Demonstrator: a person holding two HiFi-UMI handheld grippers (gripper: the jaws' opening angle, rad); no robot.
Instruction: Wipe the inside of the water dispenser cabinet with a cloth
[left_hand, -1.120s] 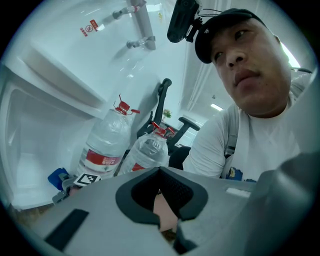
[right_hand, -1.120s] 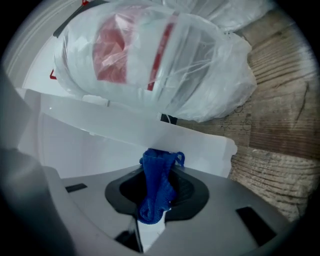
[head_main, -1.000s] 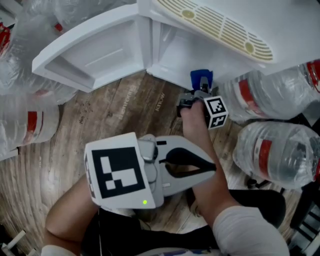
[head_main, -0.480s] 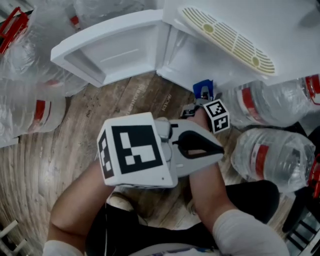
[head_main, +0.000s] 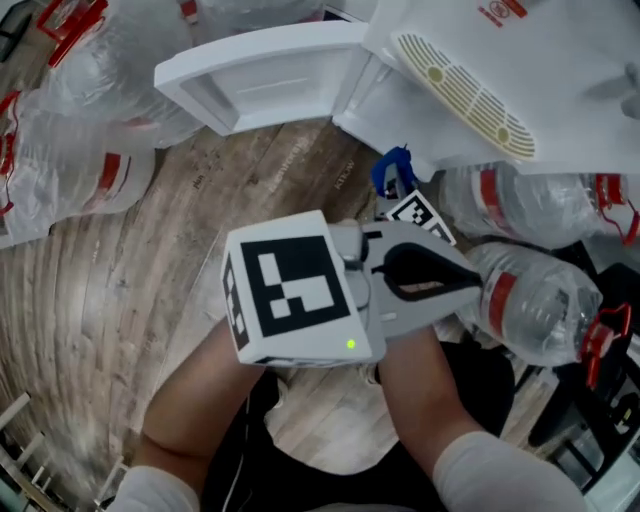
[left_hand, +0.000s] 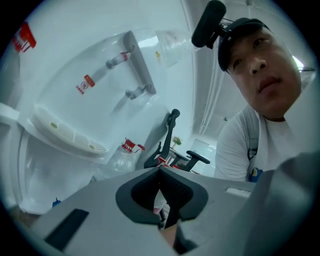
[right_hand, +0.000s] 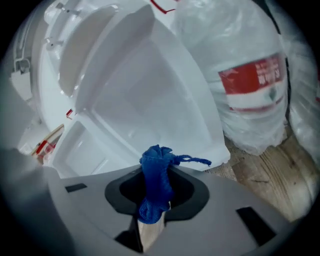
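Since a moment ago my left tool (head_main: 472, 281) has slid further across, above my right tool (head_main: 396, 186); its jaws are together on nothing. The right tool stays clamped on the blue cloth (right_hand: 156, 185), which is bunched lengthwise along the jaws, its tip pointing at the open dispenser door (right_hand: 150, 95) nearby.

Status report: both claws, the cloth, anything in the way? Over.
Right claw shut on blue cloth, just outside the open cabinet. Left claw shut, empty. Water bottles crowd the right side.
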